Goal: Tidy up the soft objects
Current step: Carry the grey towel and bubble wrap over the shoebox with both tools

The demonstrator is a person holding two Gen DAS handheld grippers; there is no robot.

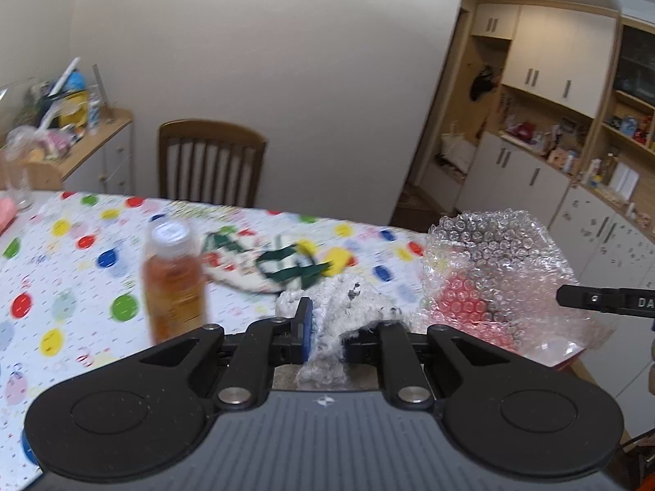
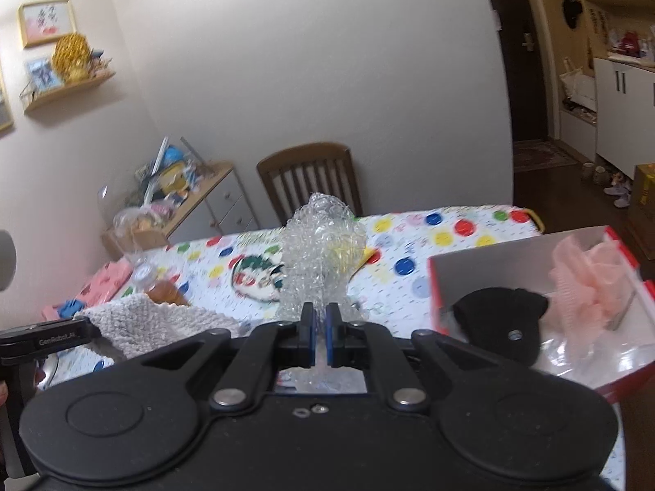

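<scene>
With both grippers lifted above the tabletop (image 2: 450, 221), this tidy-up looks to be somewhere in the middle. The left gripper (image 1: 325, 329) has its jaws pinching a white knitted cloth (image 1: 348, 298), which bunches up between the pads and hangs clear of the polka-dot cover. The right gripper (image 2: 320, 327) has its jaws pressed almost together on a wad of bubble wrap (image 2: 323, 245), held upright in front of the camera. Over to the right sits a red box (image 2: 626, 380), and already inside it lie a pink mesh puff (image 2: 585, 282) and a black cap (image 2: 499, 319), so some sorting appears done. What's left, I'd judge: both held pieces need a home, probably that box. An orange bottle (image 1: 174, 282) and a printed round item (image 2: 256, 280) remain out on the tabletop, along with a pink object (image 2: 104, 282) at the far left.
</scene>
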